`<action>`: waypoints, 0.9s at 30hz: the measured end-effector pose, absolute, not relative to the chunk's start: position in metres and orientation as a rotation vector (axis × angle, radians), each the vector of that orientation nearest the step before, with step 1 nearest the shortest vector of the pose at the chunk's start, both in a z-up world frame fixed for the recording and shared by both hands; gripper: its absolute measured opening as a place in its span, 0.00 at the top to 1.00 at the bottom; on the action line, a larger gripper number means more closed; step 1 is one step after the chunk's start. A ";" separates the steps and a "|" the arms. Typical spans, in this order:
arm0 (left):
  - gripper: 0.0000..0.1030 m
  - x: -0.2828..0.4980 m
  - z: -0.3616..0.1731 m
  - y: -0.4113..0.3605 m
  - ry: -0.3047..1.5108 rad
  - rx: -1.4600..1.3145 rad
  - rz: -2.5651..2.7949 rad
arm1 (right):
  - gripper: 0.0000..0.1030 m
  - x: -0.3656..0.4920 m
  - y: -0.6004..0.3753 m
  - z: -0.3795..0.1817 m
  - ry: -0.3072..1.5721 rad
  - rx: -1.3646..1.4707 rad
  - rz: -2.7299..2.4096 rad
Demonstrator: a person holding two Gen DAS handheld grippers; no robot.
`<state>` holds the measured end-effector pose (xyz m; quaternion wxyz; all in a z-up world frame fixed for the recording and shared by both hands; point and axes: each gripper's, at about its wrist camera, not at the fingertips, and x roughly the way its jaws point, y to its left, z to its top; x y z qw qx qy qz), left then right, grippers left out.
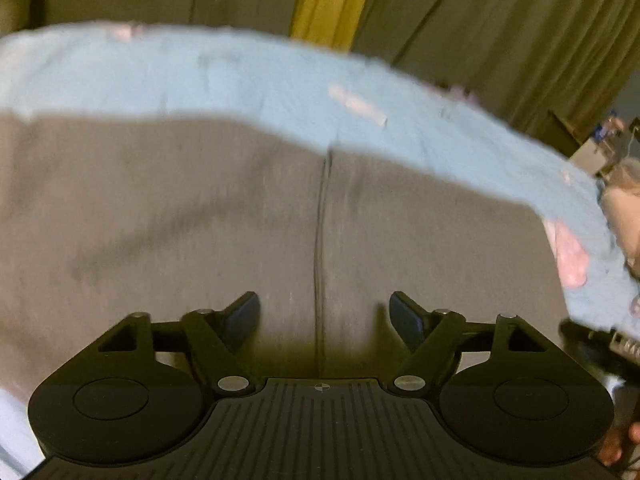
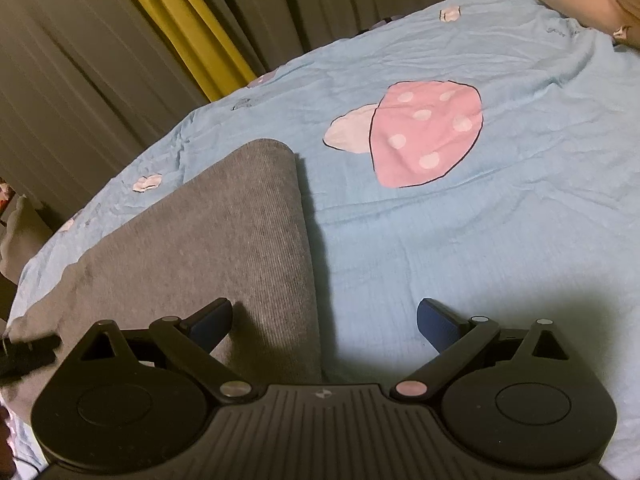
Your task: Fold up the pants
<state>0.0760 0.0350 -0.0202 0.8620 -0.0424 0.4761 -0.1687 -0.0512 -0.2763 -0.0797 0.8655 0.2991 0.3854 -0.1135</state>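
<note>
A light blue bedsheet [image 2: 480, 240] covers the bed, wrinkled, printed with a large pink white-spotted mushroom [image 2: 424, 132] and smaller pale motifs. Behind the bed hang grey-green curtains [image 2: 72, 60] with a yellow curtain [image 2: 180, 28] between them.

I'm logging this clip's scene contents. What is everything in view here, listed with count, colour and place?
pants: one, grey, lying flat on the bedsheet, under both grippers
bedsheet: one, light blue, covering the bed
mushroom print: one large, pink with white dots, on the sheet right of the pants
curtains: grey-olive, behind the bed
yellow curtain strip: one, among the curtains
left gripper: one, black with blue pads, jaws open over the pants
right gripper: one, black with blue pads, jaws open astride the pants' right edge
</note>
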 end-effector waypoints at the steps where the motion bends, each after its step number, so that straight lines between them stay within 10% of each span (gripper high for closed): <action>1: 0.32 0.077 -0.029 0.031 1.017 -0.022 -0.295 | 0.04 -0.051 -0.276 -0.079 0.811 0.620 -0.239; 5: 0.31 0.068 -0.011 0.044 0.896 -0.083 -0.203 | 0.04 -0.053 -0.276 -0.077 0.819 0.612 -0.253; 9: 0.08 0.050 0.016 0.103 0.726 -0.264 -0.118 | 0.04 -0.055 -0.277 -0.077 0.818 0.622 -0.264; 19: 0.08 0.022 -0.008 0.288 0.691 -0.627 0.222 | 0.04 -0.062 -0.255 -0.057 0.719 0.481 -0.235; 27: 0.08 0.032 -0.025 0.336 0.664 -0.864 0.113 | 0.35 -0.058 -0.216 -0.048 0.703 0.285 -0.076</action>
